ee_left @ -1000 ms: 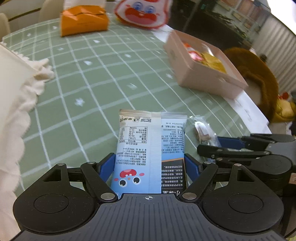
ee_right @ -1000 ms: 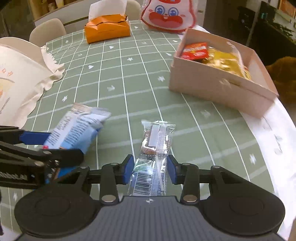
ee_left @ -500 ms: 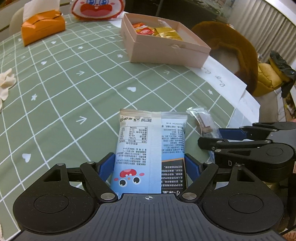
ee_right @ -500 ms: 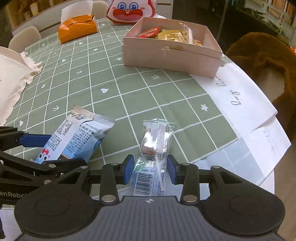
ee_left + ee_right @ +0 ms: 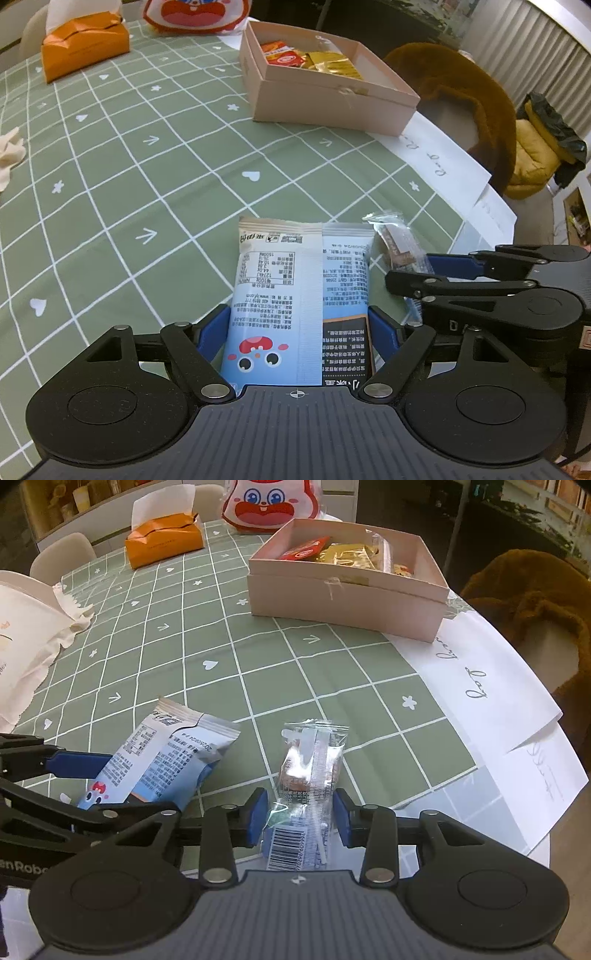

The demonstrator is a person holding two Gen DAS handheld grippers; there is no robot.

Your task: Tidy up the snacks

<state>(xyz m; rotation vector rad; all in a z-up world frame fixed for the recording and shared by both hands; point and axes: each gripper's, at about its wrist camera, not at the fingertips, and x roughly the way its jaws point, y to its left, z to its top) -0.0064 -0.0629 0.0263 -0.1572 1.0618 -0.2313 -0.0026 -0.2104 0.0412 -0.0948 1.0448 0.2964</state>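
A light-blue snack packet [image 5: 295, 295] with a cartoon face is clamped between the blue pads of my left gripper [image 5: 299, 328], which is shut on it above the green checked tablecloth. Just to its right, my right gripper [image 5: 299, 812] is shut on a clear-wrapped snack [image 5: 310, 775] with a barcode. Each view shows the other hand: the blue packet [image 5: 162, 757] in the left gripper [image 5: 140, 782], and the clear snack [image 5: 397, 243] in the right gripper [image 5: 461, 273]. Ahead stands an open pink box [image 5: 343, 598] with red and gold packets inside; its wall [image 5: 332, 96] faces me.
An orange tissue box [image 5: 164, 541] and a red-and-white cartoon bag [image 5: 271, 504] sit at the table's far side. A white cloth bag [image 5: 22, 627] lies at the left. White paper sheets [image 5: 480, 679] cover the right table edge, with a brown furry chair [image 5: 535, 602] beyond.
Both grippers have swung across the table with their packets still held. The pink box has come from the right toward the middle of both views, and the white bag has slid off to the left.
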